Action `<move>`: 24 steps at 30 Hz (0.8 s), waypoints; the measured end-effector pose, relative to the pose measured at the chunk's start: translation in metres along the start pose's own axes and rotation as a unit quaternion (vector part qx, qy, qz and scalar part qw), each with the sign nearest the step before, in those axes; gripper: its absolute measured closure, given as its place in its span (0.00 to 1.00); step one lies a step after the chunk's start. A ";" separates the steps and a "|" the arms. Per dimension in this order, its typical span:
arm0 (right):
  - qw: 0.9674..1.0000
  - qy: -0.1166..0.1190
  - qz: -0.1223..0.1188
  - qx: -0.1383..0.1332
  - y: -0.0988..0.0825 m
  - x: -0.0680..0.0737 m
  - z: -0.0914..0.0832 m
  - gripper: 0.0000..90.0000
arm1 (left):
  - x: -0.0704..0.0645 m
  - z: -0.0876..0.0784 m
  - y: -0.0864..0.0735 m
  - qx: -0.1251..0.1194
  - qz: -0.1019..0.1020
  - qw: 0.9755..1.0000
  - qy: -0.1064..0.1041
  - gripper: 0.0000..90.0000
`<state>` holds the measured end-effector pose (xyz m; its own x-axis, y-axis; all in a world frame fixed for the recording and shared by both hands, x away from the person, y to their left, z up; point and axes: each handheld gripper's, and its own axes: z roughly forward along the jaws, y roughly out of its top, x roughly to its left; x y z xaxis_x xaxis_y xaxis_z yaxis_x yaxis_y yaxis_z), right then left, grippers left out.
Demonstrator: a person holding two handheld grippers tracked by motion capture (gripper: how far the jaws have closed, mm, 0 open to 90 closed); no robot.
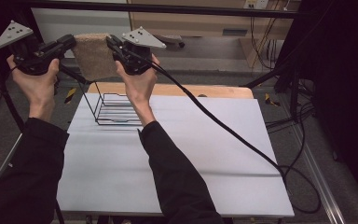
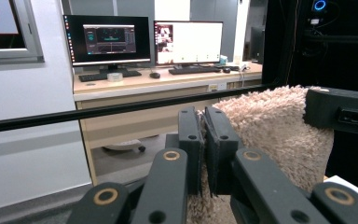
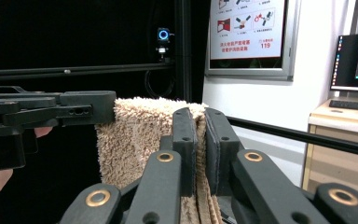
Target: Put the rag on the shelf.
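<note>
A beige fluffy towel (image 1: 93, 55) hangs in the air between my two grippers, above the far left of the table. My left gripper (image 1: 73, 43) is shut on its left top corner, and my right gripper (image 1: 110, 43) is shut on its right top corner. In the left gripper view the towel (image 2: 272, 126) is pinched between the closed jaws of the left gripper (image 2: 204, 122), with the other gripper (image 2: 340, 109) at its far edge. In the right gripper view the towel (image 3: 135, 135) is clamped by the right gripper (image 3: 200, 122), and the other gripper (image 3: 51, 112) holds the far corner.
A black wire rack (image 1: 114, 108) stands on the white table (image 1: 191, 154) under the towel, at the far left. A black cable (image 1: 223, 128) trails from the right gripper across the table to the right edge. Desks with monitors (image 2: 116, 39) stand beyond.
</note>
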<state>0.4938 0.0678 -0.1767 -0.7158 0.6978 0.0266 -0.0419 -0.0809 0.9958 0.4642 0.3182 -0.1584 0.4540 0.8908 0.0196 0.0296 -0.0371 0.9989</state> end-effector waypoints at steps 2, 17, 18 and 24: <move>1.000 -0.003 -0.001 0.001 -0.001 -0.002 0.002 0.93 | 0.000 0.004 0.000 0.002 0.003 1.000 0.002 0.95; 1.000 -0.019 0.001 0.005 -0.007 -0.021 0.018 0.93 | 0.005 0.033 0.003 0.023 0.010 1.000 0.017 0.95; 1.000 -0.020 0.001 0.008 -0.009 -0.024 0.020 0.93 | 0.006 0.035 0.003 0.023 0.009 1.000 0.016 0.95; 1.000 -0.020 0.004 0.010 -0.011 -0.030 0.026 0.93 | 0.008 0.043 0.001 0.025 0.020 0.999 0.023 0.95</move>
<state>0.5340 0.0659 -0.1863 -0.6882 0.7245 0.0379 -0.0213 -0.0723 0.9972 0.5063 0.3057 -0.1586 0.4135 0.9083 0.0626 0.0569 -0.0944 0.9939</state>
